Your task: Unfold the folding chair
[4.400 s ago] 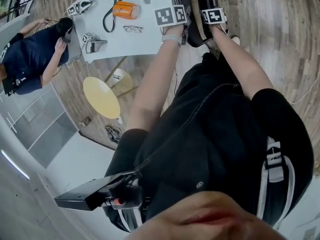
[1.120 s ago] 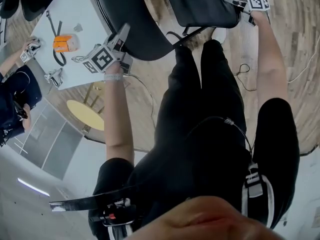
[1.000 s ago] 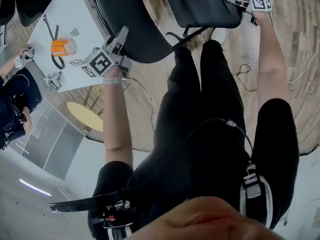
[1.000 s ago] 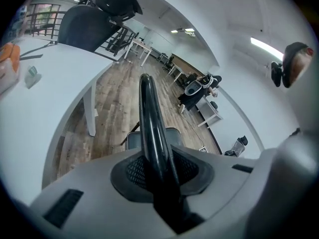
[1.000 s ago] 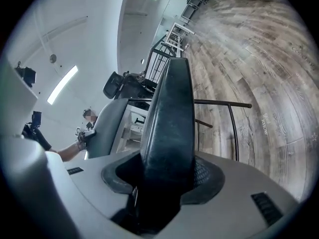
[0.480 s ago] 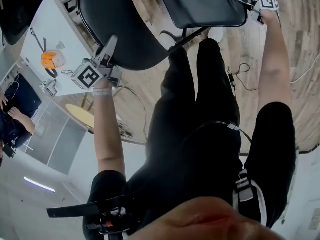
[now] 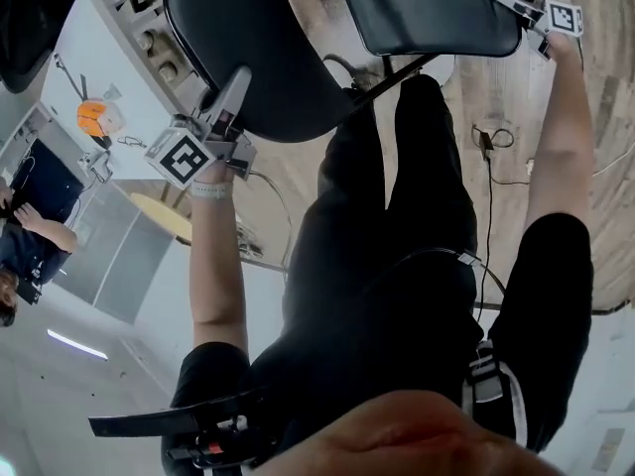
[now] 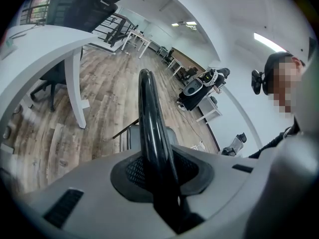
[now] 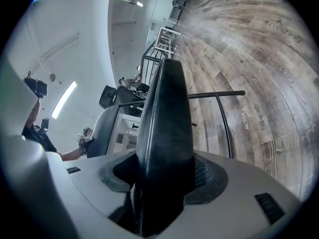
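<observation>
Your left gripper [image 7: 236, 79] is clamped on the backrest rim [image 8: 149, 118] of the folding chair [image 7: 258, 28]. Your right gripper [image 7: 506, 0] grips the seat [image 9: 167, 128] edge, and its jaws have just been opening wider. The wooden floor [image 9: 259, 59] lies beyond both.

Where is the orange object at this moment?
Head view, upper left: the orange object lies on the white table, to the left of the left gripper, which clamps the black chair backrest.

Left gripper [image 7: 236, 79] — backrest [image 7: 260, 50]; right gripper [image 7: 523, 8] — seat [image 7: 437, 8]
</observation>
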Demonstrator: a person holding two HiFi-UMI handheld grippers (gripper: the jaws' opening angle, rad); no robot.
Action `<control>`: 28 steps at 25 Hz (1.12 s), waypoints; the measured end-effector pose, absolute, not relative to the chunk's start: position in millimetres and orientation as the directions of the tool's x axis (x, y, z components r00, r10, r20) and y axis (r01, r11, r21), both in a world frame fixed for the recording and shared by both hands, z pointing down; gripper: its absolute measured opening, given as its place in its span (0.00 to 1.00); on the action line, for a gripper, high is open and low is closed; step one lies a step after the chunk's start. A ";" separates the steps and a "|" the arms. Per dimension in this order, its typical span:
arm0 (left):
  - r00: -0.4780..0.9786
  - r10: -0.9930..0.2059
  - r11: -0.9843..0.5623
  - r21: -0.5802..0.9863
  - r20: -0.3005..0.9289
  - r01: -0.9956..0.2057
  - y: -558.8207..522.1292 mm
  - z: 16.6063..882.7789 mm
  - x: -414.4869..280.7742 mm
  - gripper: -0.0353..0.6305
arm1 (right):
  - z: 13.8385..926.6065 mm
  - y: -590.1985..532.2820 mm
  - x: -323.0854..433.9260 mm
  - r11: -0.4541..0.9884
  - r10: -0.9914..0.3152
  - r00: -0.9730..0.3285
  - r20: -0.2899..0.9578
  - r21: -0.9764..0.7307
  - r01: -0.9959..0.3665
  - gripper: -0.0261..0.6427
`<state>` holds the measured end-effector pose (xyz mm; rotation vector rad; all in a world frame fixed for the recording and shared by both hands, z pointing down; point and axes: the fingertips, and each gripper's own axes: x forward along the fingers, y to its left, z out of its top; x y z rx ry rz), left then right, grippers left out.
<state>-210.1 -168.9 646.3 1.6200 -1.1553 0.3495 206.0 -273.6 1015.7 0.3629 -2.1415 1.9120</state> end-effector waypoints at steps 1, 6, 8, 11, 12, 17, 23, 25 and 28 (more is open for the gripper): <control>0.488 -0.501 0.027 0.576 0.715 -0.817 -171.8 646.1 -201.1 0.18 | 1015.9 -273.7 206.3 0.081 -0.026 -0.951 0.307 -0.948 -0.309 0.40; 0.477 -0.486 0.000 0.546 0.732 -0.838 -180.1 646.0 -175.9 0.19 | 1025.4 -276.4 217.3 0.066 -0.045 -0.962 0.268 -0.960 -0.271 0.41; 0.461 -0.487 0.019 0.537 0.742 -0.844 -179.2 647.1 -174.7 0.18 | 1029.1 -278.0 220.0 0.093 -0.040 -0.962 0.271 -0.957 -0.273 0.41; 0.469 -0.503 0.023 0.554 0.726 -0.832 -179.4 649.3 -174.4 0.18 | 1028.9 -274.0 221.6 0.031 -0.047 -0.965 0.257 -0.966 -0.258 0.41; 0.471 -0.512 0.010 0.553 0.719 -0.833 -181.1 649.3 -174.6 0.18 | 1029.0 -275.0 223.0 0.038 -0.050 -0.966 0.254 -0.966 -0.256 0.42; 0.360 -0.571 -0.076 0.389 0.738 -0.918 -188.7 636.1 -188.5 0.37 | 1019.4 -283.9 228.4 0.089 -0.076 -0.926 0.369 -0.923 -0.375 0.51; 0.212 -0.657 -0.096 0.198 0.723 -0.975 -191.9 598.8 -198.7 0.41 | 979.6 -325.0 242.4 0.472 -0.296 -0.745 0.598 -0.587 -0.658 0.51; 0.225 -0.672 -0.118 0.198 0.705 -0.973 -188.4 583.3 -193.3 0.41 | 945.7 -322.6 238.3 0.483 -0.359 -0.719 0.594 -0.541 -0.688 0.50; 0.268 -0.693 -0.189 0.191 0.669 -0.963 -189.6 562.8 -180.0 0.41 | 890.2 -318.6 220.8 0.525 -0.419 -0.715 0.560 -0.493 -0.694 0.50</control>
